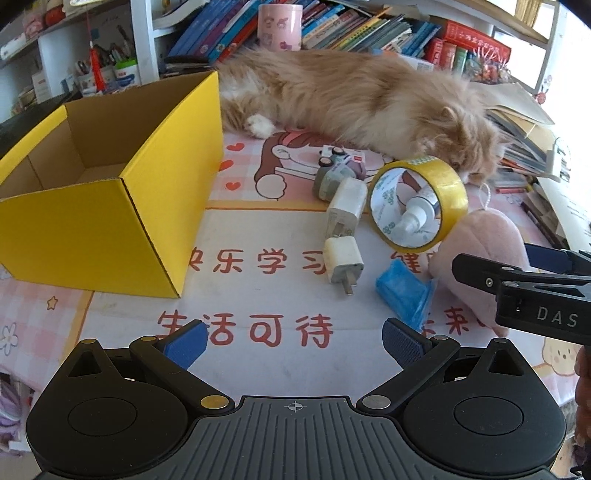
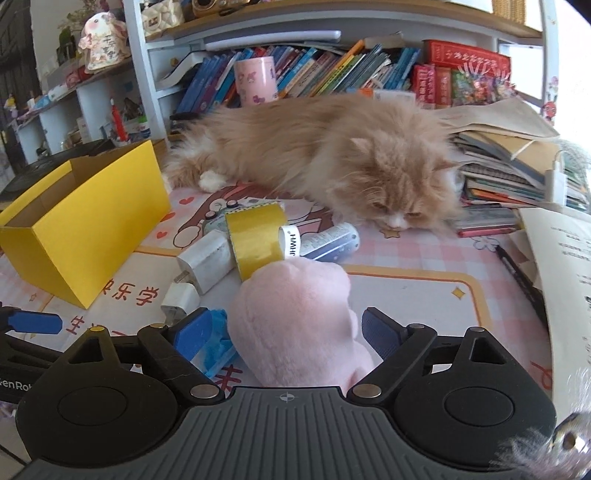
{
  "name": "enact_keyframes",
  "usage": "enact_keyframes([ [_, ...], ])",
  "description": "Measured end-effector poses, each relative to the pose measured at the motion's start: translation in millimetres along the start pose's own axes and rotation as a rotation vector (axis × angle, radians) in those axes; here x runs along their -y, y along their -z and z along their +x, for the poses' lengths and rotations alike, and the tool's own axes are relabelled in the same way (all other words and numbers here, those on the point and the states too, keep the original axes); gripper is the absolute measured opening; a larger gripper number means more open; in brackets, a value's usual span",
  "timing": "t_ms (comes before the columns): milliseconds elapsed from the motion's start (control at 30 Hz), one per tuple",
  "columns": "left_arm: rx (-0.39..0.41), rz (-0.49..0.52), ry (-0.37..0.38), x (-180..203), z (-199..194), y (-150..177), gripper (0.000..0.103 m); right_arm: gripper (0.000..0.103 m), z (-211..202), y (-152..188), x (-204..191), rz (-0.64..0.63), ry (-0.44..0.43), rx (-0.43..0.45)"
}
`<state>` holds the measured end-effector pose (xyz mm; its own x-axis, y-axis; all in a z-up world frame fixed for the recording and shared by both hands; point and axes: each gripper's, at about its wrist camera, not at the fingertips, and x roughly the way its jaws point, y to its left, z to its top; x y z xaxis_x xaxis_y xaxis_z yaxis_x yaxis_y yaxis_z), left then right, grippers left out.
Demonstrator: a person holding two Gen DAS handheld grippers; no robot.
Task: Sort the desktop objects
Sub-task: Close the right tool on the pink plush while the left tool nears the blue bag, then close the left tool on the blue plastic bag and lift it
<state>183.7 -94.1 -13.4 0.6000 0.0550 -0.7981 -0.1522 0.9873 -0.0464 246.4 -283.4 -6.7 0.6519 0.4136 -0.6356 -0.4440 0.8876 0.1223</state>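
Note:
A pink plush toy point(image 2: 295, 317) lies on the desk mat between the open fingers of my right gripper point(image 2: 291, 338), which are not closed on it; it also shows in the left wrist view point(image 1: 480, 254). Beside it lie a blue wrapped packet point(image 1: 404, 291), two white chargers point(image 1: 343, 258) point(image 1: 345, 208), a yellow tape roll point(image 1: 417, 201) standing on edge, a small spray bottle point(image 1: 415, 212) seen through the roll, and a toy car point(image 1: 336, 171). An open yellow box point(image 1: 103, 206) stands at the left. My left gripper point(image 1: 291, 341) is open and empty above the mat.
A long-haired orange cat point(image 1: 362, 99) lies across the back of the desk, its head near the tape roll. Stacked books and papers point(image 2: 517, 170) crowd the right side. A pink cup point(image 1: 279, 26) and shelves of books stand behind.

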Motion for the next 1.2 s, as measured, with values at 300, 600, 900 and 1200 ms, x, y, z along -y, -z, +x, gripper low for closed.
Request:
enact_keyframes([
  [300, 0.000, 0.058, 0.009, 17, 3, -5, 0.101, 0.067, 17, -6, 8, 0.003, -0.026, -0.040],
  [600, -0.024, 0.162, 0.153, 57, 20, -11, 0.085, 0.064, -14, -3, 34, 0.033, 0.047, 0.064],
  [900, -0.030, 0.198, 0.161, 81, 45, -15, 0.057, 0.064, -27, 5, 60, 0.074, 0.119, 0.056],
  [1200, -0.031, 0.172, 0.132, 82, 50, -16, 0.050, 0.064, -22, 6, 54, 0.019, 0.070, 0.025],
])
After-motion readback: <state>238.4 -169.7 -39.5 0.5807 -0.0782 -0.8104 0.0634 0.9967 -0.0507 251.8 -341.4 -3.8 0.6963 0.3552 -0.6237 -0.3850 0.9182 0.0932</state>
